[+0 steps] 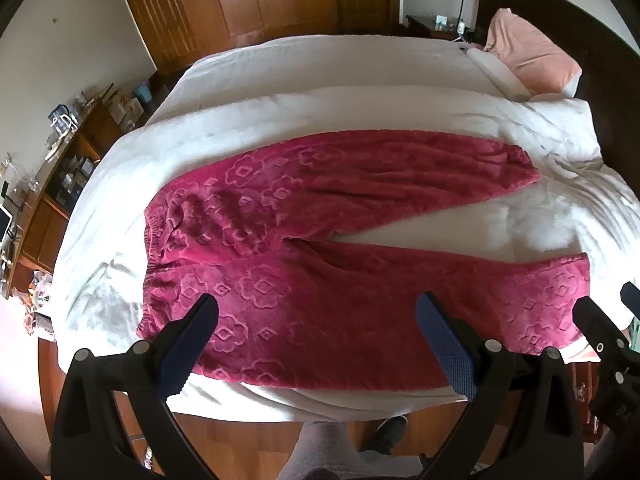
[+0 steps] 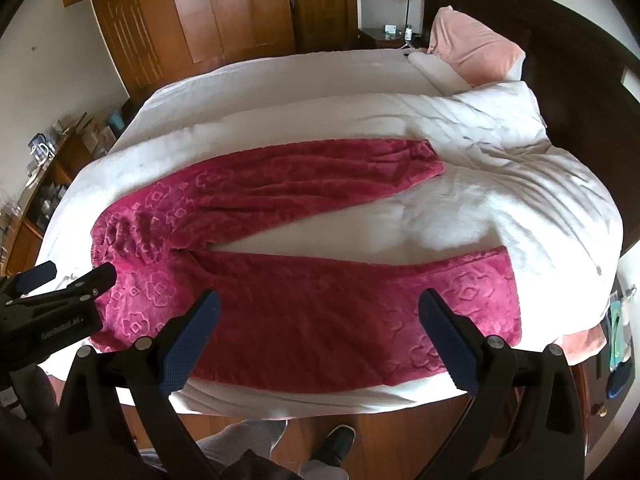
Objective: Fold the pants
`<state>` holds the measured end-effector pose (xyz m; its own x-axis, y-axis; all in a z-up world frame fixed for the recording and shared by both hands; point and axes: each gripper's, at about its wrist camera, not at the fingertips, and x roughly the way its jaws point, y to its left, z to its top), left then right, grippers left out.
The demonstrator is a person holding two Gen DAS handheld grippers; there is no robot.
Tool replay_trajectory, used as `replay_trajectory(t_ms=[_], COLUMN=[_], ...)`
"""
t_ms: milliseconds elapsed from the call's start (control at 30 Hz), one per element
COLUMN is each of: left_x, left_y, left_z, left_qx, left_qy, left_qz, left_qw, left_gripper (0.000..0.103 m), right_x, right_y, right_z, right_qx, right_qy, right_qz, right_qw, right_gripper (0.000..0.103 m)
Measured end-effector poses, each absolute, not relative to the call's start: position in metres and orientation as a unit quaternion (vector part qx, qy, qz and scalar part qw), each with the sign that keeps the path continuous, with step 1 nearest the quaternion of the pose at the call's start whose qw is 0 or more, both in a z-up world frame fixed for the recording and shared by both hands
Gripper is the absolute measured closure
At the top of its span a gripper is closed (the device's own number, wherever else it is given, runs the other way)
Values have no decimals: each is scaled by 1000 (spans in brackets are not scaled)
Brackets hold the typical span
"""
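Note:
Magenta fleece pants (image 1: 304, 240) with embossed flowers lie flat on the white bed (image 1: 320, 76), waistband to the left and both legs spread apart toward the right. My left gripper (image 1: 318, 308) hovers open above the near leg close to the waist, nothing between its fingers. The same pants (image 2: 280, 264) fill the right wrist view, where my right gripper (image 2: 320, 304) hangs open over the middle of the near leg. Each gripper shows at the edge of the other's view: the right one (image 1: 604, 304) at far right, the left one (image 2: 76, 274) at far left.
A pink pillow (image 2: 476, 46) leans on the dark headboard (image 2: 568, 60) at the back right. A rumpled white duvet (image 2: 520, 168) covers the right side. Wooden wardrobes (image 1: 240, 0) stand behind, cluttered shelves (image 1: 60, 152) left. A person's legs and shoe (image 2: 332, 444) are on the wooden floor.

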<state>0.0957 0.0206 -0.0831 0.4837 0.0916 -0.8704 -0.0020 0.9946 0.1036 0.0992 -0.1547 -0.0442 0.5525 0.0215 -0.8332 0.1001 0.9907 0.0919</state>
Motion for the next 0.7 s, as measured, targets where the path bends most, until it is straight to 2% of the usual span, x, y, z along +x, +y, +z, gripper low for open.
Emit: replay_trajectory(t_ms=[700], left_x=[187], left_y=[96], left_z=[-120], left_qx=[30], left_qy=[548], left_qz=[60], left_qw=[834], left_gripper=[5], right_x=[218], right_y=[-118], right_z=[-82], right_qx=[95], right_qy=[524], right_qz=[-17], right_qw=[846], right_gripper=[3])
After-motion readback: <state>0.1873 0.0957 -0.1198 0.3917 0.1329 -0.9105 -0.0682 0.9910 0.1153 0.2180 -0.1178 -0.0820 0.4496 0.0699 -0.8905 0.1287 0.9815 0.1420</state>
